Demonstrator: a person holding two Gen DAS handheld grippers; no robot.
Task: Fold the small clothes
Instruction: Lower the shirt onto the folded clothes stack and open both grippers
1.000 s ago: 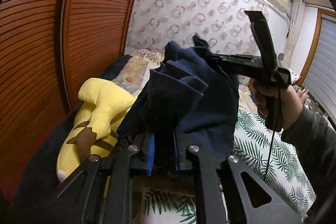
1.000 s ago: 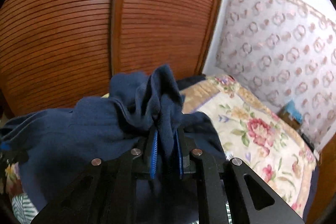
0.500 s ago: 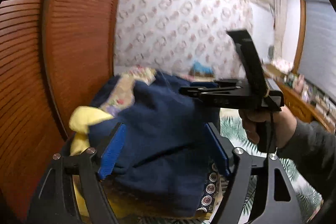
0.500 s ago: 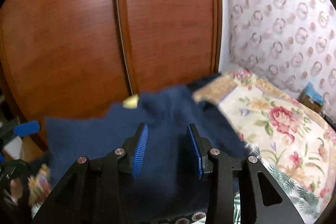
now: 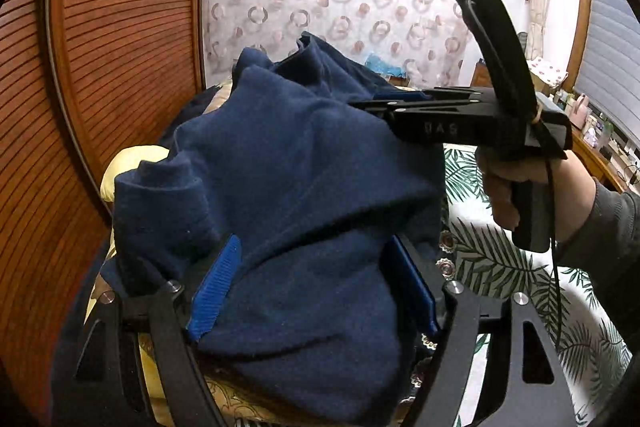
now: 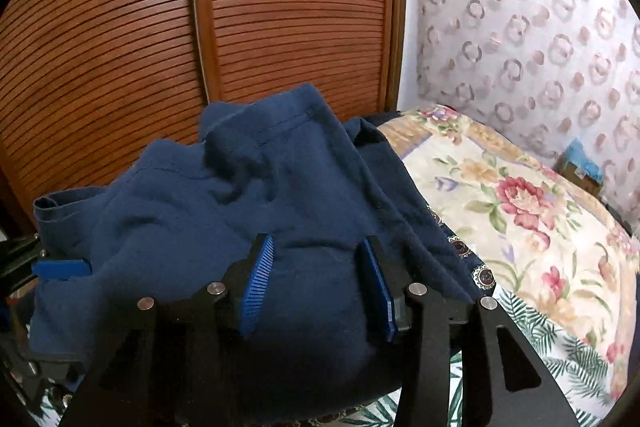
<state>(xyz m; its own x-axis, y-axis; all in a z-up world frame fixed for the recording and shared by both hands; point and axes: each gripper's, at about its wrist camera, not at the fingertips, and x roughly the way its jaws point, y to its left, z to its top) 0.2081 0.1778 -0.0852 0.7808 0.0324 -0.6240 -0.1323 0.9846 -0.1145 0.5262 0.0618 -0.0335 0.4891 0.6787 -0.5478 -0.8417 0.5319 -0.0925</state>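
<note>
Navy garment (image 5: 304, 211) heaped in a rumpled mound on the bed (image 6: 520, 211), just in front of the slatted wooden wardrobe doors (image 6: 280, 11). No clear long axis in such a crumple; a stitched hem stands up at the mound's far end, toward the wardrobe doors, and a rolled cuff-like end lies on the mound's left in the left wrist view. No print or label readable on the cloth.

Left tool (image 5: 312, 291) spread wide, blue pads (image 5: 216, 287) either side of the cloth but not pressing it: released. Right tool (image 6: 316, 283) also off the cloth and opening at this moment, fabric lying between its pads without being pinched. On the right tool's black body, seen from the left wrist view (image 5: 384, 103), raised letters, seemingly mirrored, roughly "UAS"; not certain. Held by a hand (image 5: 520, 195) in a grey sleeve, beside the wardrobe-far side of the mound.

A second ago both tools clenched on the garment, bunched and lifted; now dropped onto the bed and let go. Yellow plush (image 5: 128, 163), then plainly visible by the wardrobe doors, now mostly covered by the cloth.
</note>
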